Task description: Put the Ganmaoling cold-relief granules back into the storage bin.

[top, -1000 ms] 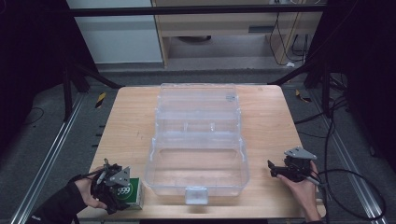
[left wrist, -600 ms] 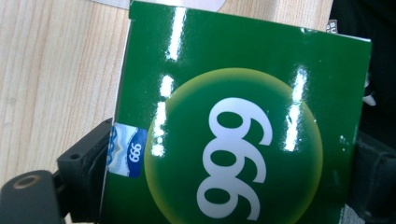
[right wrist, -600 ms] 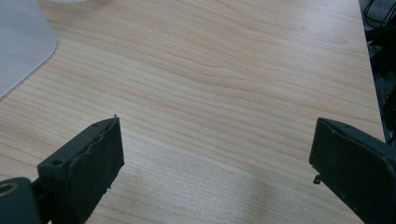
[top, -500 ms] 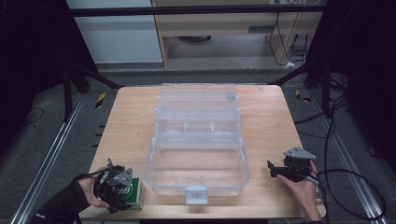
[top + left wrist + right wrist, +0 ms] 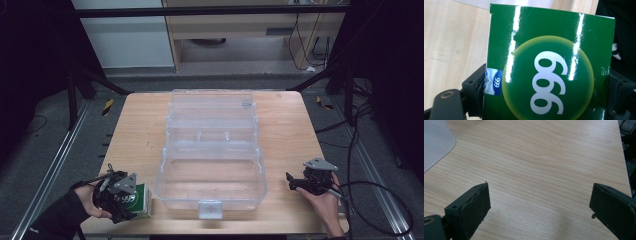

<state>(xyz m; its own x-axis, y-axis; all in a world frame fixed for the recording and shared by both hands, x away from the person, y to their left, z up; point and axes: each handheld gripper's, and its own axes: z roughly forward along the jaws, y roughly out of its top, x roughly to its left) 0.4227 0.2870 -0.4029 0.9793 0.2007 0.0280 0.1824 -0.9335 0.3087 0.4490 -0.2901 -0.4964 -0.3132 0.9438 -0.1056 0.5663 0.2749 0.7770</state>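
One green box [image 5: 549,65] between left tool [image 5: 131,196] jaws.

Glossy green carton [image 5: 549,62]; clear plastic box [image 5: 212,165]; matt wood table [image 5: 290,130].

Green box [image 5: 549,67] cut off by the bottom edge of the left gripper view, its lower part covered by the left gripper [image 5: 122,192] in the high view, both forearms cut off at that view's bottom edge, small box print unreadable.
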